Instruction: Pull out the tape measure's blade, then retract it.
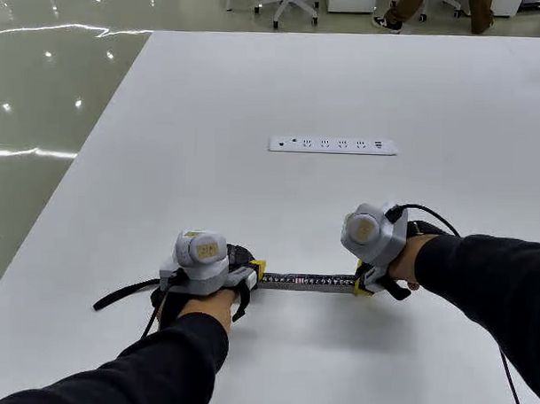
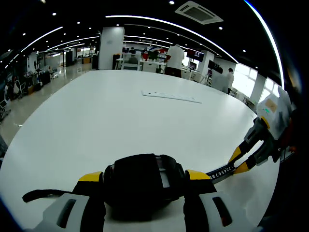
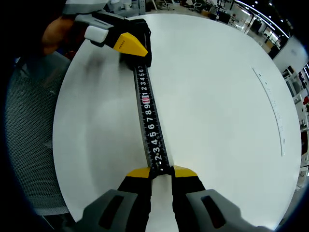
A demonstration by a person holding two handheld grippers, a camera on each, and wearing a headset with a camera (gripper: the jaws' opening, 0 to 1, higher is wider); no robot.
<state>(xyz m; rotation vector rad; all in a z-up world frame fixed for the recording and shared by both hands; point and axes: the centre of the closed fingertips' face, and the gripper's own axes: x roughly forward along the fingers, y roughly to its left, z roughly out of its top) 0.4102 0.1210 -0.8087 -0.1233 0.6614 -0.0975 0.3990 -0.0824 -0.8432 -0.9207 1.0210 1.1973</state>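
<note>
On a white counter [image 1: 345, 80], the left hand-held gripper [image 2: 144, 176] clamps the black tape measure case [image 2: 145, 193] between its yellow-tipped jaws. The blade [image 3: 147, 116] runs flat along the counter to the right hand-held gripper [image 3: 161, 172], whose jaws pinch its end. A white power strip [image 1: 333, 145] lies farther back, well apart from both.
</note>
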